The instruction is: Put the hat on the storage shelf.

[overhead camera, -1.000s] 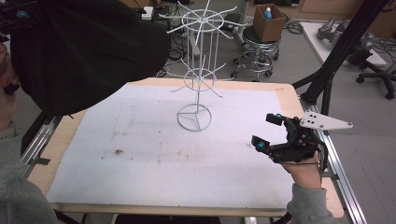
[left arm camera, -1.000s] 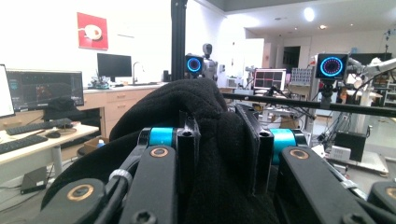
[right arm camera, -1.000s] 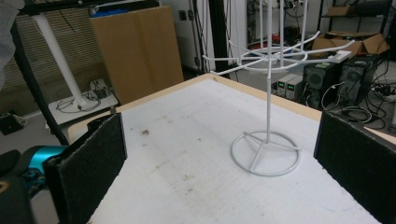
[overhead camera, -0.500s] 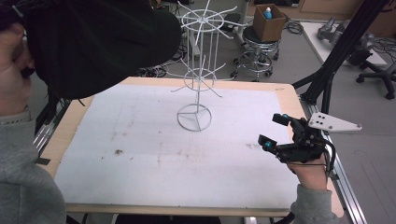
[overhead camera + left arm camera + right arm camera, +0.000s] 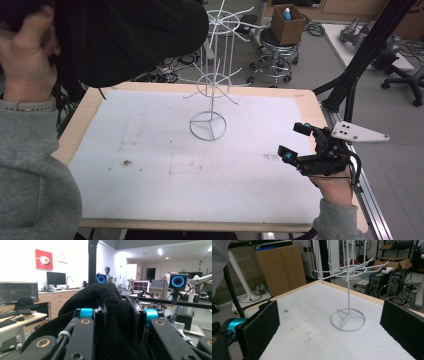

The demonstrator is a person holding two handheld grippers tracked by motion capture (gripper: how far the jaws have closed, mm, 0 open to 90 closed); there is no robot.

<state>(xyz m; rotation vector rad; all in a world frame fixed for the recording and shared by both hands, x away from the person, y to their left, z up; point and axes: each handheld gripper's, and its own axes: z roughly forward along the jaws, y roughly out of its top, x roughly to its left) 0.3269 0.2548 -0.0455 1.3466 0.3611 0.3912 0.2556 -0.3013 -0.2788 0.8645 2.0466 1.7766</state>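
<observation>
Cap (image 5: 110,315) sits clenched in my left claw (image 5: 116,320), raised high; my right claw (image 5: 295,141) gapes empty, the wire rack (image 5: 348,285) ahead of it bare. Hanging, I judge, remains.

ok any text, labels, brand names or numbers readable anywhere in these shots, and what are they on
None can be read.
Red wall sign: a white picture, no legible words.
Monitors and the far screen: content too blurred to read.
Cardboard box and the blue-capped bottle in it: no readable label.
Black cloth, white wire rack, right gripper: no markings visible.
</observation>
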